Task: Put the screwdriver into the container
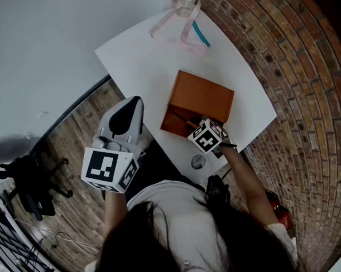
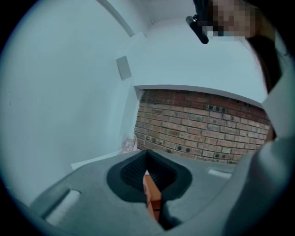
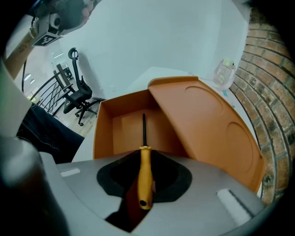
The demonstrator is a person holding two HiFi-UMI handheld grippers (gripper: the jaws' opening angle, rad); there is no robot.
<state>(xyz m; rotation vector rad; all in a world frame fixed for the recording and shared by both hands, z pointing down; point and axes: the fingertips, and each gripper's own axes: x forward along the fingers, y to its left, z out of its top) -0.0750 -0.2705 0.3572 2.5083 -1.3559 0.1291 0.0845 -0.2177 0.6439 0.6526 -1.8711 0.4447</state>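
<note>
An orange container (image 1: pixel 169 127) sits on the white table (image 1: pixel 140 55), its lid (image 1: pixel 205 95) swung open to the far side. My right gripper (image 1: pixel 197 125) hovers at the container's near edge, shut on the screwdriver (image 3: pixel 145 179). The yellow handle lies between the jaws of the right gripper (image 3: pixel 144 154), and the black shaft (image 3: pixel 143 129) points down into the open box (image 3: pixel 120 129), beside the tilted lid (image 3: pixel 207 120). My left gripper (image 1: pixel 133 103) hangs off the table's left side, above the wooden floor. In its own view the left gripper (image 2: pixel 147 159) looks shut with nothing held.
At the table's far end stand a clear jar (image 1: pixel 186 4) with a pink strap and a teal pen (image 1: pixel 201 34). A small round object (image 1: pixel 198 162) lies near the front edge. Brick surface (image 1: pixel 303 100) lies to the right, black chairs (image 1: pixel 32 182) to the left.
</note>
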